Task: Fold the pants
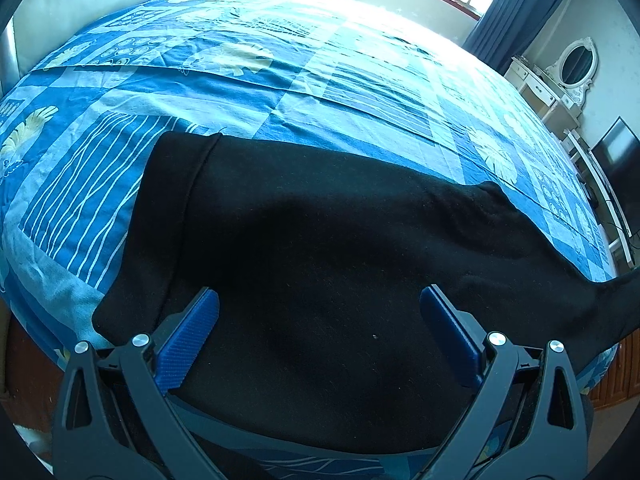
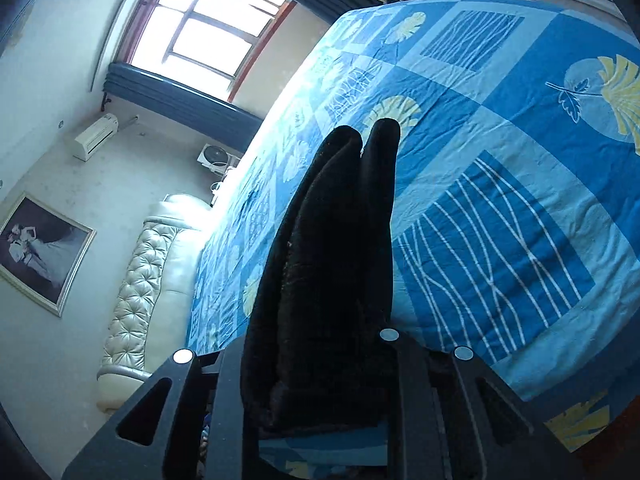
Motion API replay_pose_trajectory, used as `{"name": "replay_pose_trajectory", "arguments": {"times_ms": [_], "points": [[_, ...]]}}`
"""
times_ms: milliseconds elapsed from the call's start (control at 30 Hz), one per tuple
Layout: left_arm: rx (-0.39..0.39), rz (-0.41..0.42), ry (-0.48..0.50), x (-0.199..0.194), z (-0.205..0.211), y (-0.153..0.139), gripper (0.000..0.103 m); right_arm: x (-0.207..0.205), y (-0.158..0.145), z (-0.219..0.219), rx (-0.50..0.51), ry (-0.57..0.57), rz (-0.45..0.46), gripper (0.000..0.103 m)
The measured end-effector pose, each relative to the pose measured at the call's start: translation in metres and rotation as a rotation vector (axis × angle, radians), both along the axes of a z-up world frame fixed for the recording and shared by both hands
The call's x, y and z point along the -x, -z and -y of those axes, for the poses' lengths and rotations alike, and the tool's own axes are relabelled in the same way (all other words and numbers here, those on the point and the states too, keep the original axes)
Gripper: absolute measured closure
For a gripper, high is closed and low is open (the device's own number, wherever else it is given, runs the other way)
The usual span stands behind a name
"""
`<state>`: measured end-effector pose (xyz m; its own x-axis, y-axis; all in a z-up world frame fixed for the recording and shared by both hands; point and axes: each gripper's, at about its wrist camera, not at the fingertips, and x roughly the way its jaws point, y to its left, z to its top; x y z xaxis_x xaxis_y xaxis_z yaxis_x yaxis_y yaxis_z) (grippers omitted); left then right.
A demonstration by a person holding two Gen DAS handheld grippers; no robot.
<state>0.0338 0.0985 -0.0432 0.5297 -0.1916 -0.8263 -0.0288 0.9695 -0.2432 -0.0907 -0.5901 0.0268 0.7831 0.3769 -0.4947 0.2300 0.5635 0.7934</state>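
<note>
Black pants (image 1: 320,240) lie flat across the blue patterned bedsheet (image 1: 280,80), a hemmed end at the upper left and the cloth running off to the right. My left gripper (image 1: 318,308) is open just above the pants, its blue fingertips (image 1: 200,320) spread over the cloth and holding nothing. In the right wrist view my right gripper (image 2: 320,360) is shut on a bunched, folded part of the black pants (image 2: 332,260), which stands up between the jaws above the sheet (image 2: 500,160). Its fingertips are hidden by the cloth.
A padded cream headboard (image 2: 140,292) stands at the bed's end, below a framed picture (image 2: 36,248). A window with blue curtains (image 1: 516,4) is at the far side. A white dresser with an oval mirror (image 1: 576,64) and a dark screen (image 1: 618,152) stand to the right.
</note>
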Motion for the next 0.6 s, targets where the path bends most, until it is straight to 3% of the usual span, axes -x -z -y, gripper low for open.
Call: {"name": "replay_pose_trajectory", "arguments": {"times_ms": [133, 267, 367, 600], "points": [[0.012, -0.01, -0.003, 0.0, 0.002, -0.002, 0.003, -0.019, -0.036, -0.047, 0.057, -0.084, 0.05, 0.082], [0.024, -0.001, 0.01, 0.003, 0.008, -0.006, 0.003, -0.04, -0.046, -0.101, 0.114, -0.159, 0.055, 0.082], [0.027, 0.0, 0.023, 0.005, 0.013, -0.008, 0.003, -0.059, -0.037, -0.146, 0.19, -0.219, 0.011, 0.082], [0.013, 0.015, 0.051, 0.008, 0.023, -0.012, 0.003, -0.088, 0.008, -0.238, 0.241, -0.364, -0.069, 0.082]]}}
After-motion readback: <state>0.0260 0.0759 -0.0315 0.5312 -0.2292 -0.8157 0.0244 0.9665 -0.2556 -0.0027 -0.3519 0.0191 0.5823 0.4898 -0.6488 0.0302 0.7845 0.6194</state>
